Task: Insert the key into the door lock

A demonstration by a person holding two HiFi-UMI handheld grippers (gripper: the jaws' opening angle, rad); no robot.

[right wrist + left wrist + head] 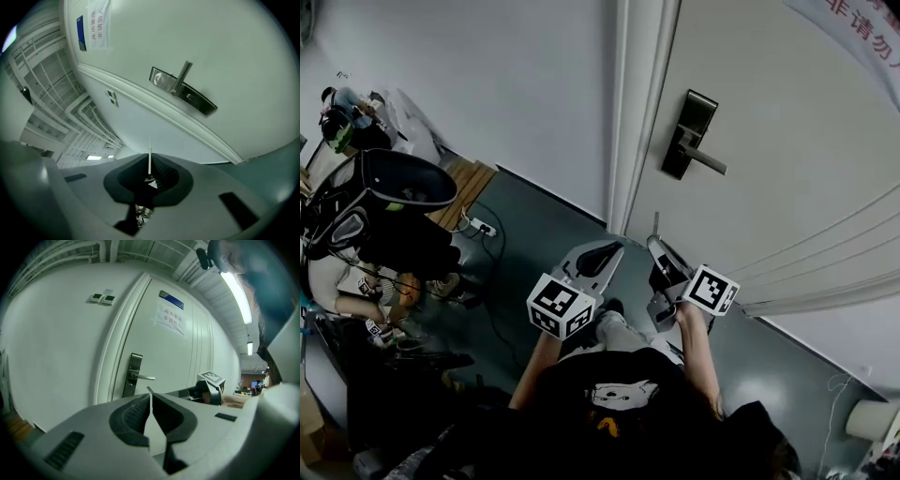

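The white door carries a dark lock plate with a lever handle (pixel 689 136); the same lock plate appears in the left gripper view (pixel 134 376) and the right gripper view (pixel 183 90). My right gripper (pixel 657 247) is shut on a thin metal key (pixel 150 154), whose blade sticks out past the jaws and points up toward the door, well below the lock. In the head view the key (pixel 655 225) stands clear of the door. My left gripper (pixel 613 247) hangs beside it, jaws closed together on nothing (pixel 150 397).
The door frame (pixel 628 122) runs just left of the lock. A person sits on the left among dark bags (pixel 394 216). A power strip (pixel 480 226) and cables lie on the floor. A paper sign (pixel 97 23) hangs on the door.
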